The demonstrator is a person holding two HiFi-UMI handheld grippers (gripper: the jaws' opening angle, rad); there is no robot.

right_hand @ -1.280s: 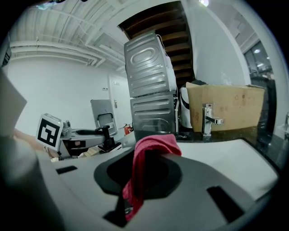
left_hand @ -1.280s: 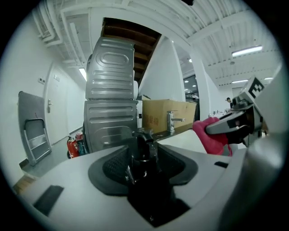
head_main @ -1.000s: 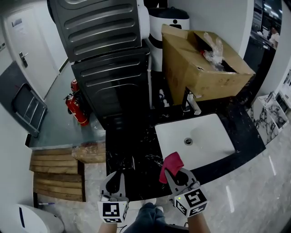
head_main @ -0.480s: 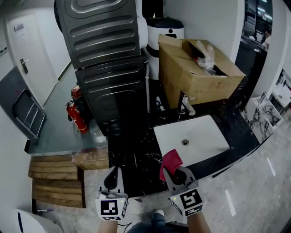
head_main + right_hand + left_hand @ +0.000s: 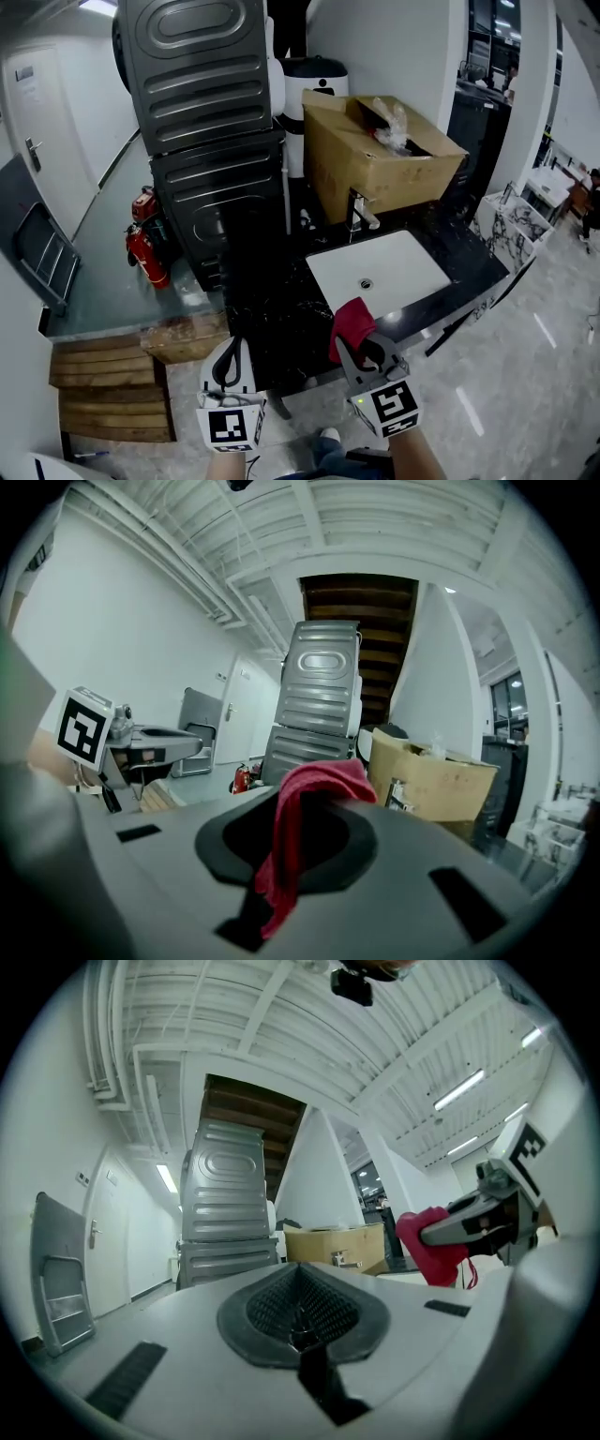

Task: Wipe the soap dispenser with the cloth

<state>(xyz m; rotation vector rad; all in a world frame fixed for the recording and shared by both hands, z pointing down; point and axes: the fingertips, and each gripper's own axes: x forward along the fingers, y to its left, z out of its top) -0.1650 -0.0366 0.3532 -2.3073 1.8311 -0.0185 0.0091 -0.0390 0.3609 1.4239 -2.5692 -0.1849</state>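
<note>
Here, scene: a black marbled bench [image 5: 272,314] with a white rectangular sink [image 5: 412,272] set into it. A faucet [image 5: 360,212] stands at the sink's far rim.
Behind sink: an open cardboard box [image 5: 370,159] on the bench, with clear plastic wrap showing at its open top.
Left of box: a tall stack of grey ribbed appliance housings [image 5: 202,112]; type cannot be told.
Floor, left side: a red fire extinguisher [image 5: 143,248] stands just beside the stack. A wooden pallet [image 5: 98,389] lies nearer the person.
Left gripper [image 5: 231,361]: held over the near edge of the bench, roughly level, aimed toward the grey stack.
Left fingers [image 5: 328,1309]: together, ribbed pads meeting, nothing between them.
Right gripper [image 5: 364,345]: beside the left gripper but apart from it, over the near edge of the bench in front of the sink's near left corner.
Right fingers [image 5: 361,850]: clamped on the cloth [image 5: 352,322].
Cloth: red and held only by the right gripper. A bunch stands up past the fingertips, and a tail hangs back down between the pads in the right gripper view. In the left gripper view it hangs free in the air, touching nothing but the fingers.
Marker cubes: both sit at the person's end of the grippers, facing up in the head view.
</note>
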